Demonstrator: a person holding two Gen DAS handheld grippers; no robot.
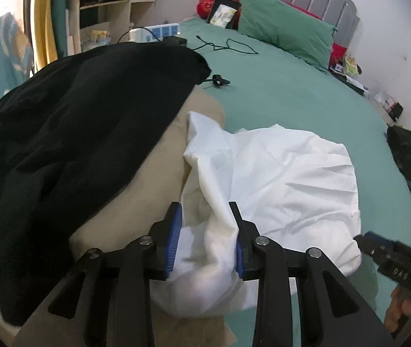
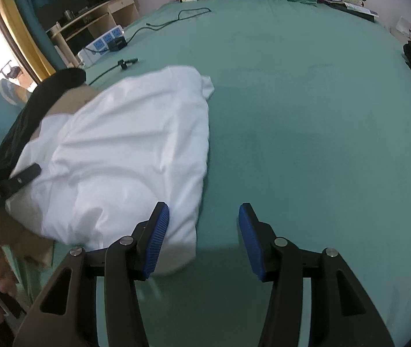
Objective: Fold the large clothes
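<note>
A white garment (image 1: 278, 179) lies bunched and partly folded on the green bed sheet (image 1: 292, 92); it also shows in the right wrist view (image 2: 124, 150). My left gripper (image 1: 207, 231) is open, with a raised fold of the white cloth between its blue pads (image 1: 175, 237). My right gripper (image 2: 202, 231) is open and empty, its left pad (image 2: 156, 240) over the garment's near corner, its right pad over bare sheet. The right gripper also shows at the right edge of the left wrist view (image 1: 385, 254).
A black garment (image 1: 75, 133) lies on a beige one (image 1: 153, 179) left of the white one. A cable (image 1: 228, 44), a power strip (image 1: 159, 33) and a small black device (image 1: 220, 81) lie farther up the bed. Green pillow (image 1: 286, 26) at the headboard. Black bag (image 1: 408, 150) at right.
</note>
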